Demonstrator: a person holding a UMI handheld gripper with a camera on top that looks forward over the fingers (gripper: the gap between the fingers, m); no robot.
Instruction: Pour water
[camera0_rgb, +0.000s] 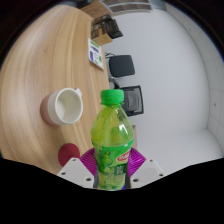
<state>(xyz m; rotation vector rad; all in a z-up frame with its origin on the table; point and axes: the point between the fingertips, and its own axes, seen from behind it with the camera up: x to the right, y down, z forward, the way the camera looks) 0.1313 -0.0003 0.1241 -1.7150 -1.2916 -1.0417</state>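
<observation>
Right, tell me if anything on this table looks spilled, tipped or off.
Nothing stands out. The green bottle is upright and capped between the fingers, and the white mug sits upright on the wooden table, no spill visible.

It looks like an office or lab room: a curved wooden table (45, 60) stands on a pale floor, with black boxes (122, 67) beside the table and cartons (100, 12) past its far end.

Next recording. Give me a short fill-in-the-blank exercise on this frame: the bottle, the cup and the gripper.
1. The bottle between the gripper fingers has a cap coloured ____.
2. The bottle's cap is still ____ the bottle.
3. The white cup stands on the ____ table.
4. The cup stands ____, its mouth facing up.

Missing words: green; on; wooden; upright
</observation>
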